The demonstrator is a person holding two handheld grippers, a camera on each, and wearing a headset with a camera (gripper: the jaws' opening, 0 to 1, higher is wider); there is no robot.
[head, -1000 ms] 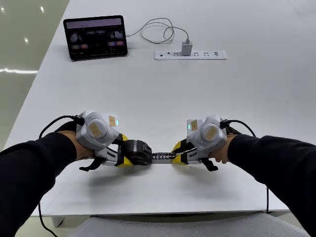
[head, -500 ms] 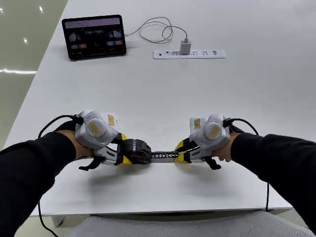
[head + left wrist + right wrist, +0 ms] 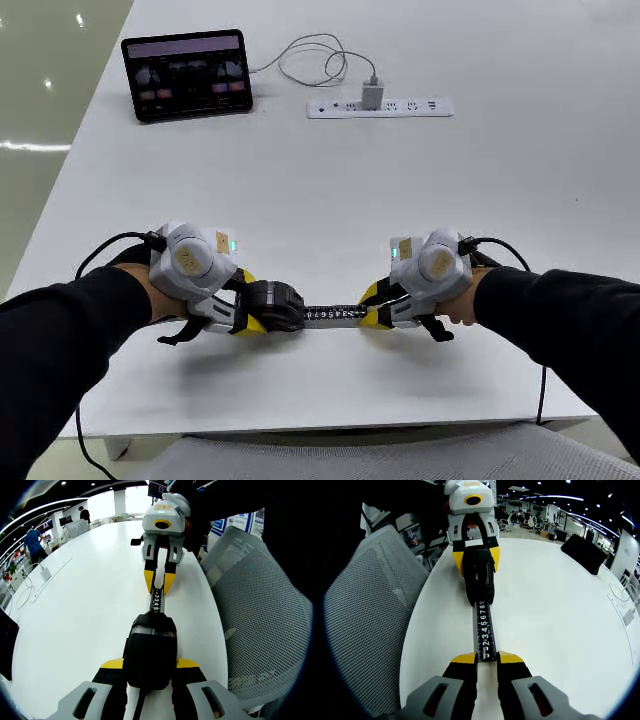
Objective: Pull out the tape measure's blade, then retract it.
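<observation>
- Your left gripper is clamped on the black tape measure. Its yellow-tipped jaws press the case from both sides, near the front edge of the white table.
- Your right gripper has its jaws closed on the free end of the blade.
- The blade runs straight between the two grippers, a short stretch out of the case. In the right gripper view, its numerals read up to 9.
- I cannot tell whether the case touches the tabletop.
- A tablet and a power strip with a charger plugged in lie at the far side, well apart from your grippers.
</observation>
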